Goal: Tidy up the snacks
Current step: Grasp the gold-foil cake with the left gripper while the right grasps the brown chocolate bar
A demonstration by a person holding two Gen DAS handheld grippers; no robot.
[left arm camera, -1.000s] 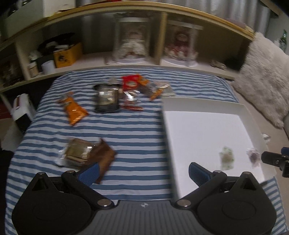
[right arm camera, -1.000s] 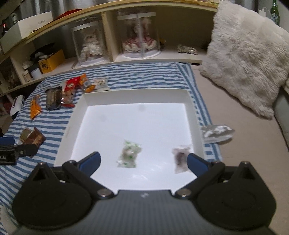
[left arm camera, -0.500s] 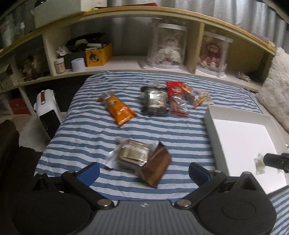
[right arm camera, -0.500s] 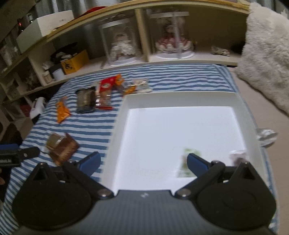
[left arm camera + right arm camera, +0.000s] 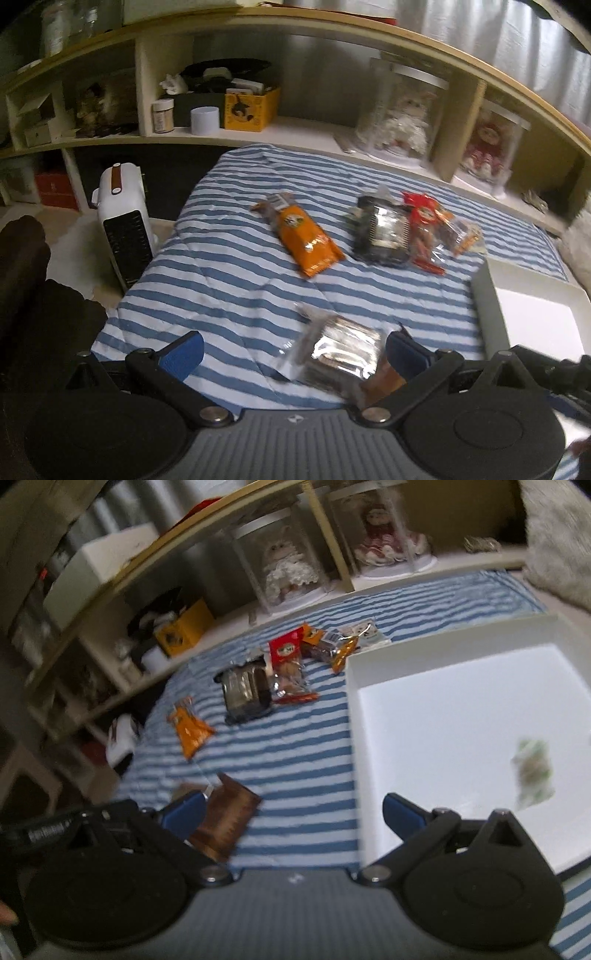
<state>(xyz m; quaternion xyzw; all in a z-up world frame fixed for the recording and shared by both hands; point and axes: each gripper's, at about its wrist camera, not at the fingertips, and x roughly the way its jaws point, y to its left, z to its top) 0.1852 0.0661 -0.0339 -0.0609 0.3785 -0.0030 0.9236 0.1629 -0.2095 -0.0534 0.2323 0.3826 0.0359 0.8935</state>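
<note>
Striped bedcover (image 5: pixel 236 280): my left gripper (image 5: pixel 293 352), jaws apart, frames silver snack packet (image 5: pixel 343 354), lower centre, for tray (image 5: pixel 461 716) transfer; right gripper (image 5: pixel 293 812) likewise apart, idle.

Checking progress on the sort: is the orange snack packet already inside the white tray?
No. The orange snack packet lies on the striped blanket, well left of the white tray.

No print legible — the snack packets' (image 5: pixel 311 242) labels blur out.
</note>
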